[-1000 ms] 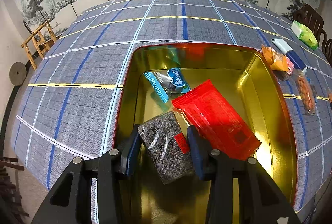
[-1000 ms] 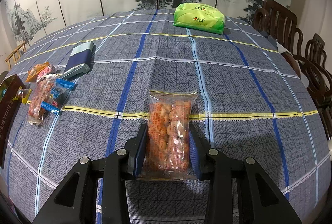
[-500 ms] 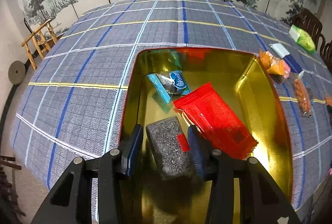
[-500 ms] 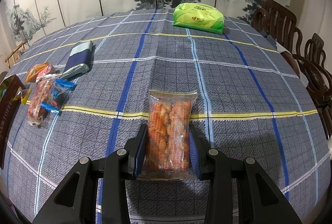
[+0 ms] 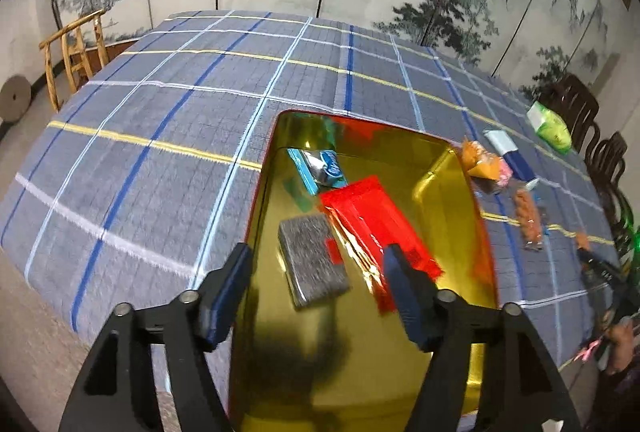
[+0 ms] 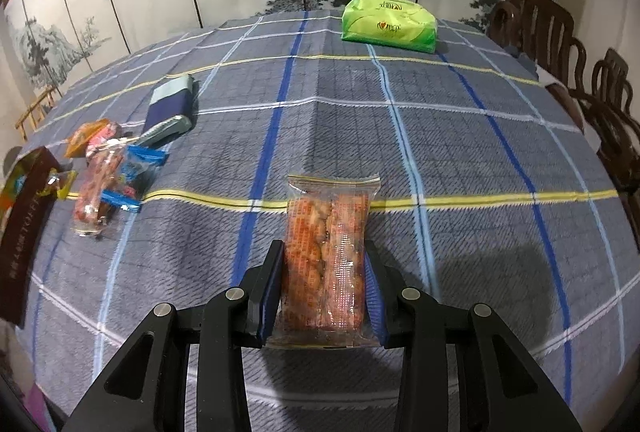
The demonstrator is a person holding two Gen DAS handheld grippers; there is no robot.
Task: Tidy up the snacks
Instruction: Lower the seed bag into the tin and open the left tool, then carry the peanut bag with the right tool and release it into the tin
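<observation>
A gold tin (image 5: pixel 460 168) with a red rim sits on the checked tablecloth. Inside it lie a grey seed bar packet (image 5: pixel 312 260), a red packet (image 5: pixel 376 224) and a blue packet (image 5: pixel 320 168). My left gripper (image 5: pixel 320 284) is open and empty above the tin's near end, with the grey packet lying free below it. My right gripper (image 6: pixel 324 284) is shut on a clear packet of orange snacks (image 6: pixel 326 252), held just above the cloth.
Loose snack packets (image 6: pixel 108 176) and a blue-grey pack (image 6: pixel 168 104) lie left of my right gripper. A green tissue pack (image 6: pixel 388 24) sits at the far edge. The tin's dark lid (image 6: pixel 24 228) is at far left. Wooden chairs (image 6: pixel 560 44) stand on the right.
My left gripper opened, let go of the grey packet into the tin, and pulled back and up. My right gripper has lifted slightly with its orange snack packet.
</observation>
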